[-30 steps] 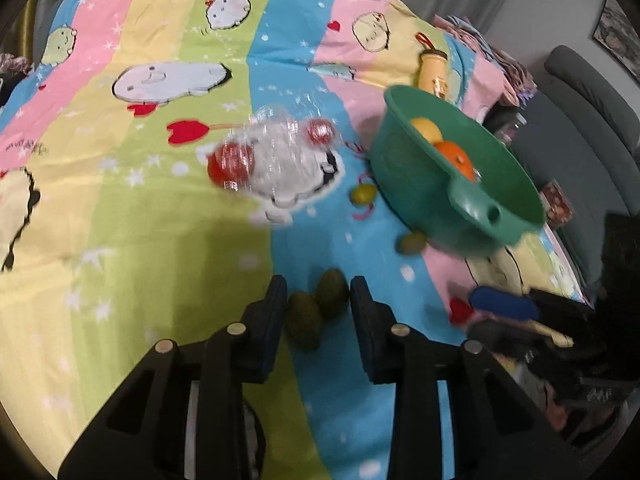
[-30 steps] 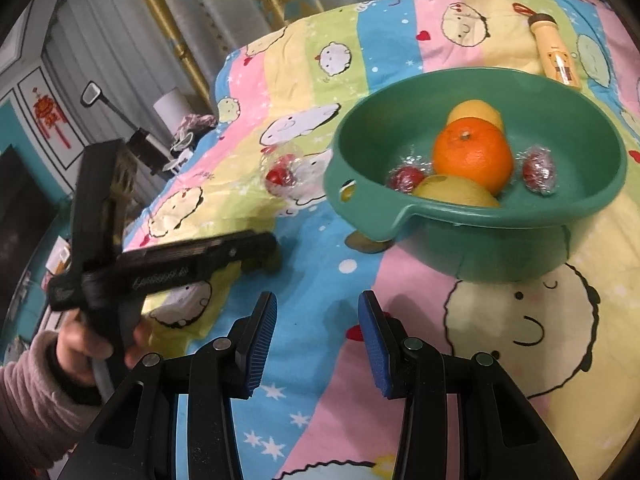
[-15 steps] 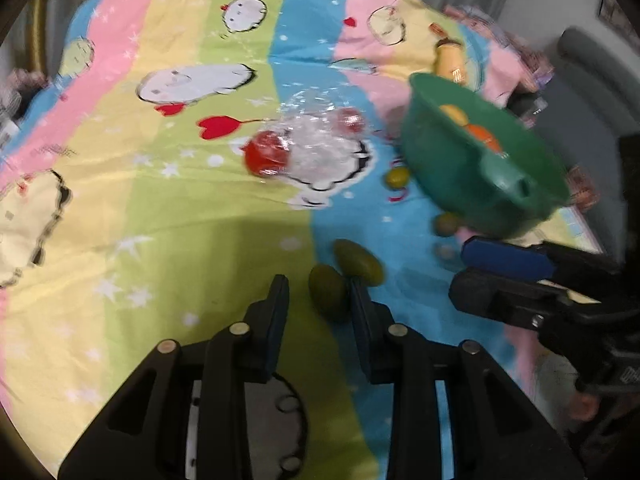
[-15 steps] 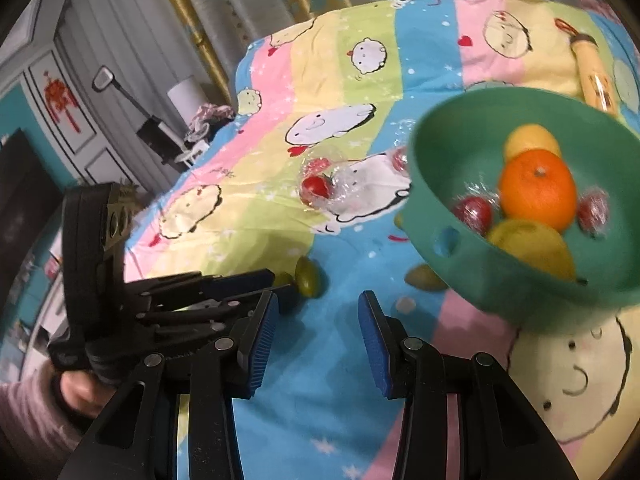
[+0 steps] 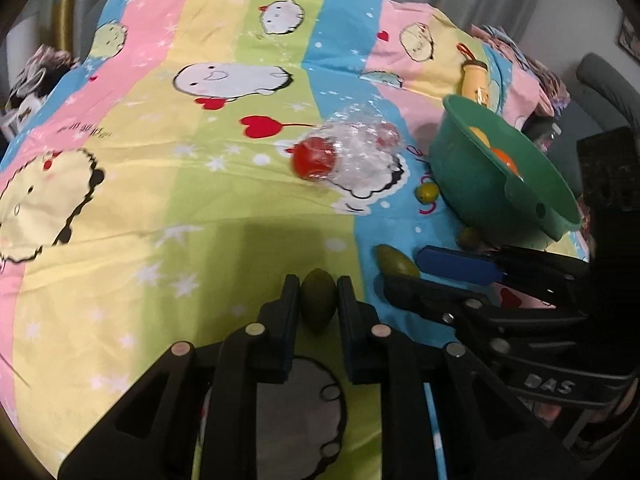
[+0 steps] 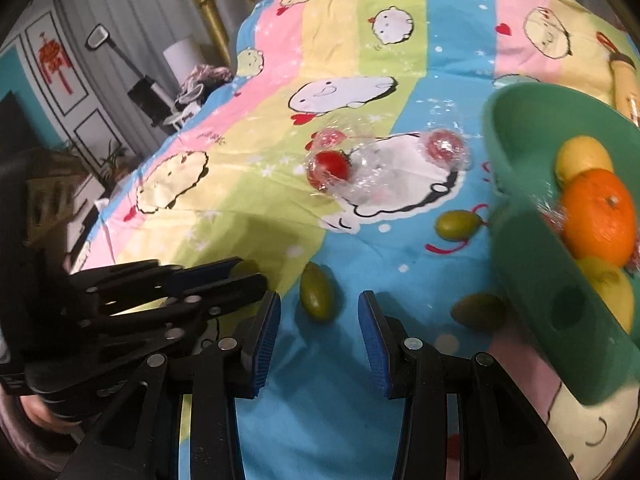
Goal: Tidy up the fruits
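Dim indoor light, soft shadows on the bed [image 5: 120, 264], fisheye bending at edges, green bowl [image 6: 532, 248] motion-blurred.

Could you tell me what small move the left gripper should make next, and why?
Probably lift it straight up a little. The left gripper has just been closing and its pads now press a green olive-shaped fruit that lies on the bedsheet. The green bowl with the other fruit stands off to its right, so the fruit likely needs raising clear first.
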### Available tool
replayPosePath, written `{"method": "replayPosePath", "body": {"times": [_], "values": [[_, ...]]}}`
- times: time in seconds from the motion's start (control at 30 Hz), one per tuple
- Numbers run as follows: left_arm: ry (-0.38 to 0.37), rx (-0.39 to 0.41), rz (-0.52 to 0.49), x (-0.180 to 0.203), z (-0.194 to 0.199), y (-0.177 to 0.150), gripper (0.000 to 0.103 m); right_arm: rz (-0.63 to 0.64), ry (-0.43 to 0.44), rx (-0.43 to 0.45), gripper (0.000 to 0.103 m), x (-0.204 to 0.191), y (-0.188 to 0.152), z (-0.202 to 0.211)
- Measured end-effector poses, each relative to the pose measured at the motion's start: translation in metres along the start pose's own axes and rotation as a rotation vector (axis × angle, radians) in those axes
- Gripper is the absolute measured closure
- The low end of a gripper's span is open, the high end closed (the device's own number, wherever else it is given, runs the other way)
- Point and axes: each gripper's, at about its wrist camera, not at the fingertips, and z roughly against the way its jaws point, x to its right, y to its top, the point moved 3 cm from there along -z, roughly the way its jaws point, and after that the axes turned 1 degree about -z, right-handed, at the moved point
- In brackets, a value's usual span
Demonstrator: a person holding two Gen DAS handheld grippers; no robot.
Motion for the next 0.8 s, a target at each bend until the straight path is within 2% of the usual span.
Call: {"method": "replayPosePath", "body": {"times": [0.07, 0.13, 0.2, 0.3, 0.5, 0.63, 0.8], "values": [[0.003, -0.001, 0.014, -0.004, 0.003, -0.001, 0.085, 0.016, -0.015, -0.008, 0.06, -0.002, 0.002, -0.005], [0.002, 0.001, 0.024, -0.006, 0.007, -0.003, 0.085, 0.042, -0.04, -0.009, 0.064, -0.004, 0.005, -0.008], [0.003, 0.004, 0.03, -0.007, 0.009, -0.003, 0.085, 0.06, -0.064, -0.013, 0.074, -0.005, 0.005, -0.011], [0.001, 0.009, 0.037, -0.007, 0.013, -0.005, 0.085, 0.084, -0.082, -0.012, 0.082, -0.005, 0.005, -0.01], [-0.013, 0.018, 0.032, -0.001, 0.024, -0.006, 0.085, 0.042, -0.031, 0.009, 0.082, -0.004, 0.001, 0.007], [-0.031, 0.024, 0.026, 0.007, 0.031, -0.005, 0.085, 0.019, 0.02, 0.051, 0.082, -0.006, -0.006, 0.038], [-0.062, 0.034, 0.012, 0.024, 0.042, -0.005, 0.085, -0.021, 0.032, 0.131, 0.082, 0.002, -0.014, 0.084]]}}
